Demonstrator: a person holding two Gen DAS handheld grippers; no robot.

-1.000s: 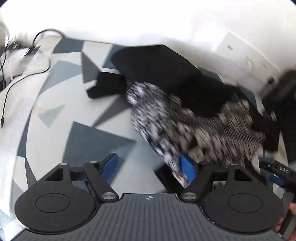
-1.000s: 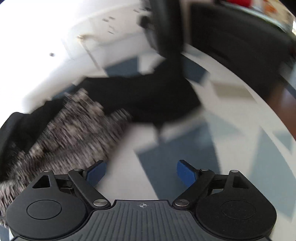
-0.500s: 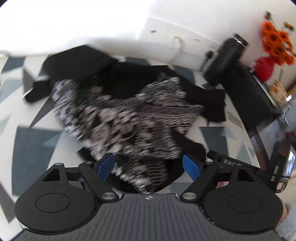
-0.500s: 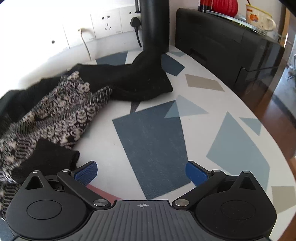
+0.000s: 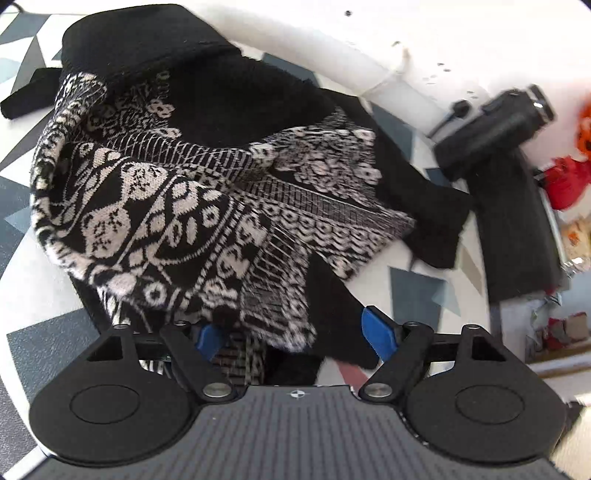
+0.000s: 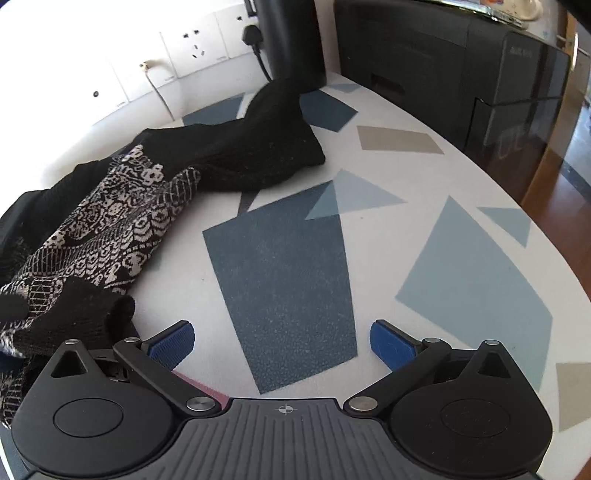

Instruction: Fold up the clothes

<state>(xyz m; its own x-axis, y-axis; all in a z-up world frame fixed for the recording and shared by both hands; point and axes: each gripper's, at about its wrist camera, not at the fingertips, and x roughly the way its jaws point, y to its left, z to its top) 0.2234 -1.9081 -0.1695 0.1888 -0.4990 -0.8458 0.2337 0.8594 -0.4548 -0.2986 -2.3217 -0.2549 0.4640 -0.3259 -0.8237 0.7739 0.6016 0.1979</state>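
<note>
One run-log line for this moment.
left gripper: open, closing over patterned sweater | right gripper: open, empty, above table | fold: not begun

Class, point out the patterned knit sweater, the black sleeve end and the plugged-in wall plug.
patterned knit sweater [image 5: 166, 206], left wrist view, on its patterned body.
black sleeve end [image 6: 273, 147], right wrist view, mid-sleeve.
wall plug [image 6: 252, 35], right wrist view, plug body.
</note>
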